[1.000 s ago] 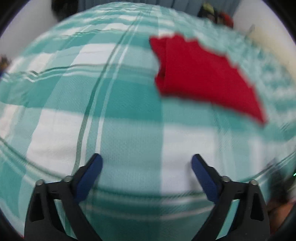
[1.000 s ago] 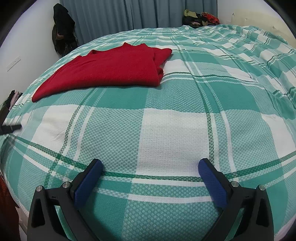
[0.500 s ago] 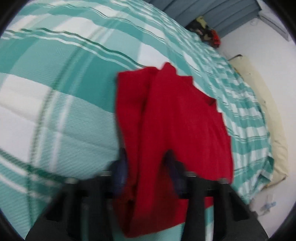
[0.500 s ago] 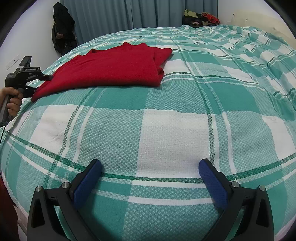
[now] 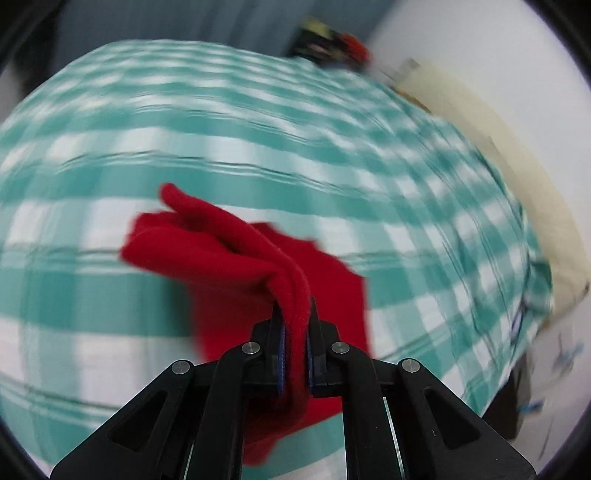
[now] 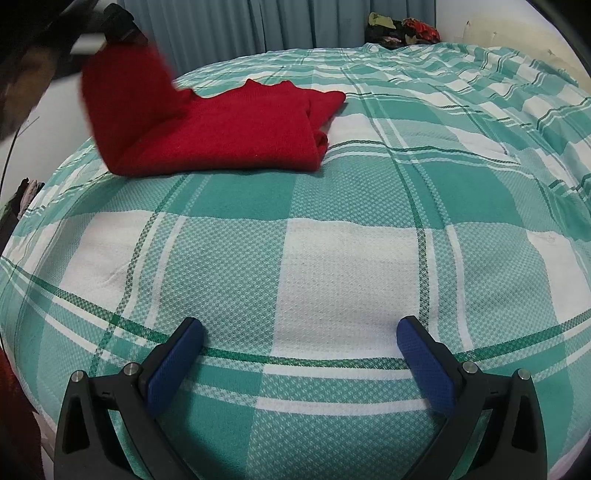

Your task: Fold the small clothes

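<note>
Left gripper (image 5: 294, 325) pinches red sweater (image 6: 236, 136) edge, lifted off checked bed (image 6: 351, 266). Right gripper (image 6: 300, 343) spread, empty. Clothes pile (image 6: 402, 29) by curtain (image 6: 221, 29).

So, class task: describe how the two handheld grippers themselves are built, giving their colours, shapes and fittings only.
The left gripper and the right gripper look alike: black plastic linkage arms with triangular cut-outs, round silver pivot pins, and two fingers faced with textured dark blue pads. No cables or markings show.

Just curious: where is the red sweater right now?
The red sweater lies far left on the checked bed, one end pinched and lifted by the left gripper.
</note>
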The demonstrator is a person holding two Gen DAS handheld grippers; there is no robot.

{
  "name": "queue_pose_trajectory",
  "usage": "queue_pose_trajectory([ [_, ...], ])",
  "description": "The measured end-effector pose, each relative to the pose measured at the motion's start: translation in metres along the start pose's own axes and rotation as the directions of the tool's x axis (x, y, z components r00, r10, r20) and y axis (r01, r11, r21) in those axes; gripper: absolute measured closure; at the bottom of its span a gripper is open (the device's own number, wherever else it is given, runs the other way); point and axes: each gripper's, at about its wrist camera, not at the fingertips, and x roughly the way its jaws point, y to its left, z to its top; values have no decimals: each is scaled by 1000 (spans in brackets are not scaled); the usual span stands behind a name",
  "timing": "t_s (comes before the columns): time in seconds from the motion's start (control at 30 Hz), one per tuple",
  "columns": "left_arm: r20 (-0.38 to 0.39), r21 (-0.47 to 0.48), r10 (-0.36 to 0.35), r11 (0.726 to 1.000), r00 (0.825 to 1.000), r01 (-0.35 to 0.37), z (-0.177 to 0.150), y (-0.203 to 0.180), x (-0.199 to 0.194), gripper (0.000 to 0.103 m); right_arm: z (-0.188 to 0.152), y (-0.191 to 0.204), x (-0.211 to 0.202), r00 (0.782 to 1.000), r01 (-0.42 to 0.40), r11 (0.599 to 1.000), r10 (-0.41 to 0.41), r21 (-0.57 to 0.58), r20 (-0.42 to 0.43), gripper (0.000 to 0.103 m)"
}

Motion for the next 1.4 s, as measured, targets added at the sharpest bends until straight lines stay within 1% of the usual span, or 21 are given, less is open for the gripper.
queue_pose_trajectory([
  [0.13,-100,62,3,998,995,3,-17,-64,83,92,1,-1,0,1000,-7,1000,7,-1,-7,0],
  [0.2,-192,59,22,998,981,-10,-33,-77,128,72,0,-1,0,1000,-9,1000,9,-1,-8,0],
  [0.27,-270,50,34,999,962,-21,-47,-83,152,67,0,-1,0,1000,-13,1000,13,-1,-10,0],
  [0.3,-253,51,30,999,967,-17,-49,-86,147,63,0,-1,-1,1000,-17,1000,17,-1,-10,0],
  [0.37,-198,26,-63,997,978,69,-46,-82,117,42,0,-2,-1,1000,-25,1000,25,-3,-11,0],
  [0.4,-143,7,-112,993,983,114,-42,-73,91,37,0,-3,-1,999,-31,1000,31,-4,-13,0],
  [0.47,-37,-5,-127,992,991,127,-39,-50,47,22,1,-4,-1,999,-40,999,40,-5,-18,0],
  [0.53,73,-8,-72,997,995,73,-40,-16,5,22,3,-5,-1,998,-50,999,50,0,-29,0],
  [0.6,98,-10,12,1000,995,-11,-50,11,-15,23,10,-10,-7,996,-78,996,80,40,-46,0],
  [0.67,67,-2,27,1000,997,-27,-68,31,-20,24,22,-19,-14,990,-131,984,135,117,-28,3],
  [0.7,41,6,22,1000,999,-22,-74,34,-16,24,35,-29,-20,978,-209,961,209,183,23,7],
  [0.77,-26,30,11,999,1000,-10,-93,35,0,24,63,-40,-23,955,-297,923,281,245,100,7],
  [0.87,-64,38,6,999,998,-4,-110,30,22,23,112,-55,-12,932,-361,881,330,306,150,20],
  [0.93,-66,-25,-1,1000,998,-1,-110,36,30,23,138,-62,6,919,-394,849,364,353,149,27],
  [0.97,-67,-68,-25,997,997,20,-111,40,33,24,145,-61,16,914,-406,838,383,366,135,36],
  [1.0,-67,-113,-51,993,996,44,-112,46,36,25,153,-60,34,903,-420,826,420,375,87,70],
  [1.03,-70,-131,-53,990,996,44,-113,51,35,27,156,-57,56,897,-412,834,442,366,3,93],
  [1.1,-79,-137,-44,990,996,32,-117,58,31,28,145,-58,77,910,-347,870,403,350,-100,95],
  [1.23,-71,-101,-22,995,997,15,-122,65,11,28,124,-71,82,884,-395,822,462,410,-75,95],
  [1.3,-28,-107,-44,993,999,40,-115,65,0,28,127,-74,74,878,-407,802,476,437,-56,81],
  [1.4,18,-118,-59,991,998,61,-103,61,-2,24,140,-65,38,909,-390,854,416,343,-2,78],
])
